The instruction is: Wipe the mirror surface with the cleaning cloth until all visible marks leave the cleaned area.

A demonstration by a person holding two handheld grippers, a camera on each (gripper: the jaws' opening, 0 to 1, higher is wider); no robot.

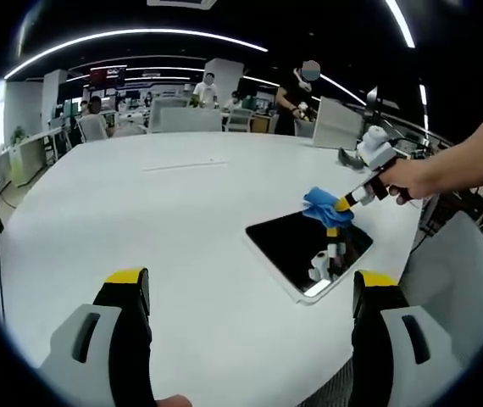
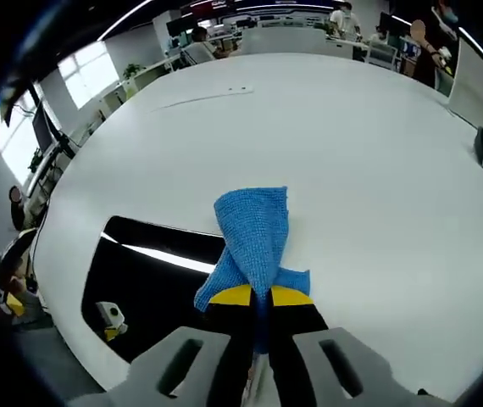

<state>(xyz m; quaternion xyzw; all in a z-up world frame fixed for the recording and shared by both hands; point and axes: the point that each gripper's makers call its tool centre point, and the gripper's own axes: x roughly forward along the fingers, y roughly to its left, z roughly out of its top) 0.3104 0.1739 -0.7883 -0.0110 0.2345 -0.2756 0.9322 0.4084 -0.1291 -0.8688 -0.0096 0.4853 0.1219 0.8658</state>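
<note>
Over the mirror (image 2: 152, 280), right claw (image 2: 261, 297) pinches cloth (image 2: 254, 233); left claw (image 1: 250, 288) gapes.

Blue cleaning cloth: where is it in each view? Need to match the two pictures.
Left gripper view: blue cleaning cloth sits right of centre, pinched by the right gripper, at the far edge of the mirror.
Right gripper view: the cloth is at centre, rising from the shut gripper, lying over the mirror's right edge.
Shared landmark: the dark mirror on the white table.
</note>
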